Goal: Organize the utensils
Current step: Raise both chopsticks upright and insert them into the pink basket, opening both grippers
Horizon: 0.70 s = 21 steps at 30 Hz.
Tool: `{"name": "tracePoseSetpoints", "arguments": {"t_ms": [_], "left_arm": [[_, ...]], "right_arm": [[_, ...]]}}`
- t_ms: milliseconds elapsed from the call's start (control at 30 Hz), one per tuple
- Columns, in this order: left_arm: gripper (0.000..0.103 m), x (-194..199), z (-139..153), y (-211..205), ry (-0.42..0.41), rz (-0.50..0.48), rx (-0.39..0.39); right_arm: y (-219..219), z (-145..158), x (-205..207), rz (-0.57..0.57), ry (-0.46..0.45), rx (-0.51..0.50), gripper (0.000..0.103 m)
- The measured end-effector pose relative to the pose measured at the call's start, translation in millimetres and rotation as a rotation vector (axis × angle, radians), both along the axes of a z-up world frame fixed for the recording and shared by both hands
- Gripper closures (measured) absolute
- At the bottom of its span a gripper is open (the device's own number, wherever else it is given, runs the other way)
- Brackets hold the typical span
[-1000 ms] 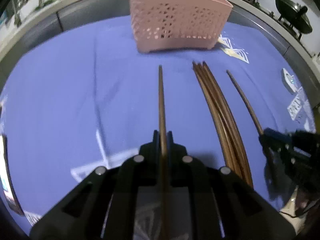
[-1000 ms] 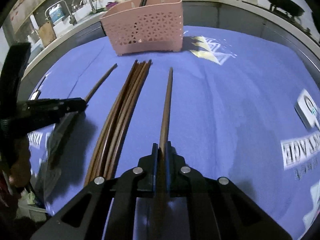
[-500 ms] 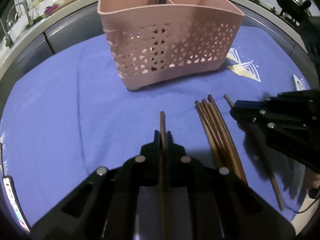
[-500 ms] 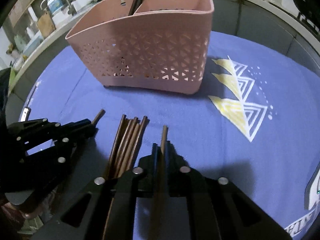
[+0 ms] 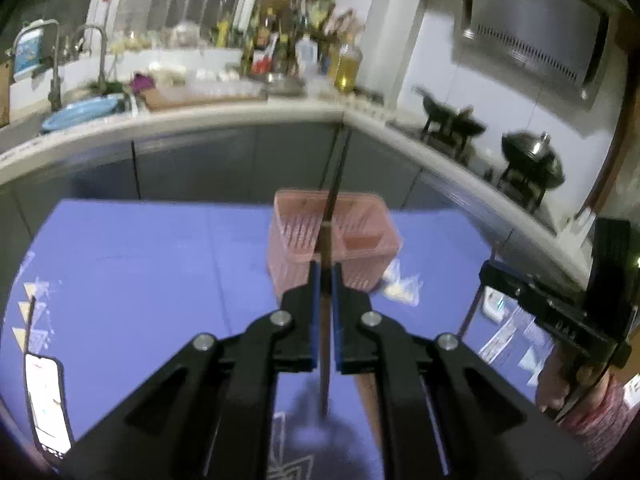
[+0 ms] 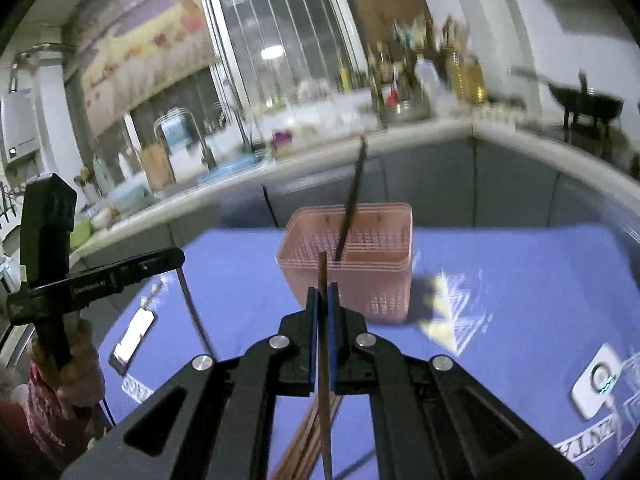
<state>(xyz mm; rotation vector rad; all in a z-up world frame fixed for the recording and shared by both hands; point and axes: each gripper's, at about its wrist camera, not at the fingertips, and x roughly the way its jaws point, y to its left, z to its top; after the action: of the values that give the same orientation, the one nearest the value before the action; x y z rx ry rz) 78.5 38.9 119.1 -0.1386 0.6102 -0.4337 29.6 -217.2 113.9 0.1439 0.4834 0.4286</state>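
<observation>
Left wrist view: the left gripper (image 5: 325,280) is clamped on a brown chopstick (image 5: 325,360) that runs up the middle of the frame, its long axis along the fingers, tip reaching over the near wall of the pink basket (image 5: 360,276) just above centre. A dark chopstick (image 5: 338,160) stands in the basket, leaning a little right, its top rising past the grey cabinet fronts (image 5: 200,164). The basket sits on a blue mat (image 5: 140,280), with open mat to its left and in front of it. A phone (image 5: 46,404) lies at the lower left edge. At the right edge the other tool shows side-on, a hand (image 5: 560,380) around its handle.

Right wrist view: the right gripper (image 6: 323,300) is closed on a second chopstick (image 6: 324,380), also pointing straight up the frame, its tip over the near rim of the basket (image 6: 384,300). More chopsticks (image 6: 304,452) lie bundled on the mat (image 6: 520,280) below the fingers, at the bottom of the frame. The standing dark chopstick (image 6: 354,196) tilts to the right from the basket's left compartment. A white device (image 6: 598,380) lies at lower right, the phone (image 6: 134,340) at left, and the left tool with its hand (image 6: 76,364) at the left edge. A counter crowded with bottles (image 6: 400,64) curves behind; the picture is blurred there.
</observation>
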Motion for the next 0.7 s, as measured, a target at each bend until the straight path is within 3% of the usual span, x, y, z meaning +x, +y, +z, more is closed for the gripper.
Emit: {"name": "tracePoseSetpoints", "arguments": {"t_ms": [233, 400, 567, 700], "left_arm": [[0.098, 14.7, 72.5, -3.2, -0.142, 0.048, -0.040], [0.098, 45.0, 108.8, -15.6, -0.259, 0.145, 0.004], [0.098, 80.8, 104.9, -33.1, -0.269, 0.172, 0.073], [0.098, 114.2, 75.8, -40.4, -0.171, 0.154, 0.112]], "right_arm": [[15.4, 70.1, 32.4, -0.038, -0.167, 0.005, 0.098], [37.9, 101.9, 79.2, -0.098, -0.260, -0.005, 0.098], [58.7, 90.9, 124.4, -0.118, -0.246, -0.032, 0.098], [65.5, 64.6, 150.8, -0.109, -0.167, -0.043, 0.098]]}}
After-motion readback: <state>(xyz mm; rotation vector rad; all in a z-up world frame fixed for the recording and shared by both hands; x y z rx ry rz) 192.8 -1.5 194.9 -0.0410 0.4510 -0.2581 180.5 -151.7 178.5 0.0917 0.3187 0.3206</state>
